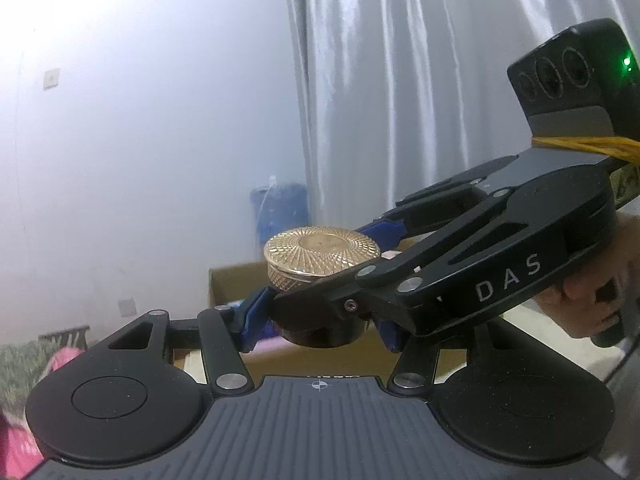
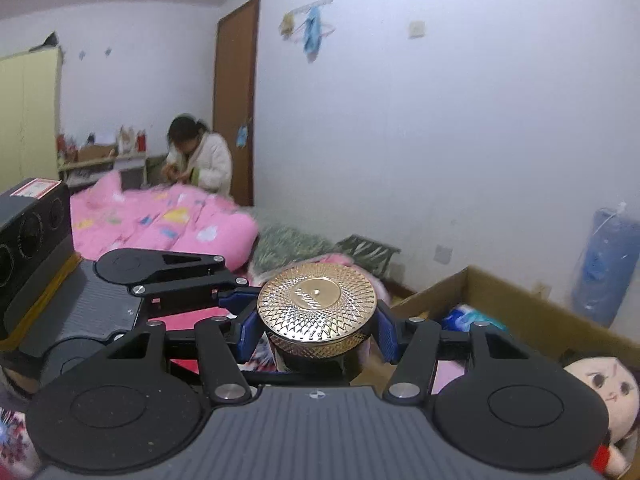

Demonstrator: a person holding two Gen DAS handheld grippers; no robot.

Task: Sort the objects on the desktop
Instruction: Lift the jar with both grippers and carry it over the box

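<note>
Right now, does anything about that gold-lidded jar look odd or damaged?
No damage shows. The oddity: both grippers clamp the same jar at once, left gripper and right gripper, holding it upright above an open cardboard box.

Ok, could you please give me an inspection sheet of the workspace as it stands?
Surface: no desktop seen; an open cardboard box lies below the tools.
Job's things: one jar, gold lid, dark base, held up in the air.
Clutter: doll beside the box; blue-white packet inside it.
Grippers: left tool shut on the jar's base; right tool shut on the jar at the lid.
Cables: nothing seen.
Surroundings: pink quilt, person in white, brown door, curtain, blue bag.
</note>
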